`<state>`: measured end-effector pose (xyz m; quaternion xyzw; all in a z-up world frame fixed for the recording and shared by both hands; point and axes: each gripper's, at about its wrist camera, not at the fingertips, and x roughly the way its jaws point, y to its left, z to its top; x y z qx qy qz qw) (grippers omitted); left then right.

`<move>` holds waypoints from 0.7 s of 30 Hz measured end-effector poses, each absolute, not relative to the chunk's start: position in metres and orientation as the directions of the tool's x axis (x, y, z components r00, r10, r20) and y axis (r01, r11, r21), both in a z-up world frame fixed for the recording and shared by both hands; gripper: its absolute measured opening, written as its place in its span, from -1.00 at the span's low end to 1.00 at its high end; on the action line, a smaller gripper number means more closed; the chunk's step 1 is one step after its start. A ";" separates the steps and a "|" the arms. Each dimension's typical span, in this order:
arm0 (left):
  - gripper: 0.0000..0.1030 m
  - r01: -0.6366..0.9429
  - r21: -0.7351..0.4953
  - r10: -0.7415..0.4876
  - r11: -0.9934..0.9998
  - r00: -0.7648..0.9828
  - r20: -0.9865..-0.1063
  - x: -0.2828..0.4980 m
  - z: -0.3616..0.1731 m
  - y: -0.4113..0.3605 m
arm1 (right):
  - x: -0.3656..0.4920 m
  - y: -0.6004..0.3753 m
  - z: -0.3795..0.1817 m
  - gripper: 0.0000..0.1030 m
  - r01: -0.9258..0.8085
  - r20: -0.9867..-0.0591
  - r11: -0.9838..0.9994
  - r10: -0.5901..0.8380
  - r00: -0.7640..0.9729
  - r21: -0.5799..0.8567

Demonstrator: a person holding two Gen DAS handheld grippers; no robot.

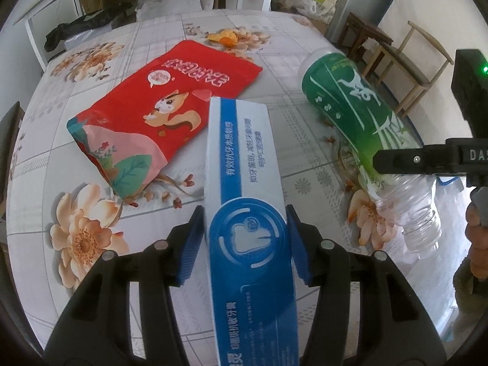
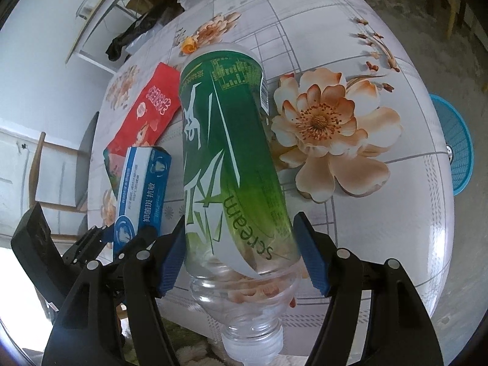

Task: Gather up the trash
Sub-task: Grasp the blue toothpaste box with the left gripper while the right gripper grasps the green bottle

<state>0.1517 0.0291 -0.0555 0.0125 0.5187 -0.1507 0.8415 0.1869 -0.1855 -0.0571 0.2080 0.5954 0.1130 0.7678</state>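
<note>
Crowding table: snack bag, peel.

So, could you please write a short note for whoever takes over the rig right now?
Left gripper: shut on the blue toothpaste box, held over the table.
Right gripper: shut on the green-labelled plastic bottle, cap end toward the camera.
On the table: the red snack bag and the orange peel at the far side.
Blue basket sits on the floor beyond the table edge.
Done: two items gripped. Left: bin them, probably in the basket, then collect the bag and peel.
</note>
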 end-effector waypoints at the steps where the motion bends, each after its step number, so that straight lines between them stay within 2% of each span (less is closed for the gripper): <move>1: -0.05 0.265 -0.136 -0.240 0.955 0.412 -0.879 0.152 -0.057 0.029 | 0.187 -0.185 -0.057 0.29 0.072 -0.869 0.890 0.418 0.266 0.450; 21: -0.12 0.258 -0.137 -0.240 0.956 0.427 -0.872 0.152 -0.058 0.032 | 0.190 -0.168 -0.058 0.32 0.008 -0.894 0.922 0.373 0.249 0.387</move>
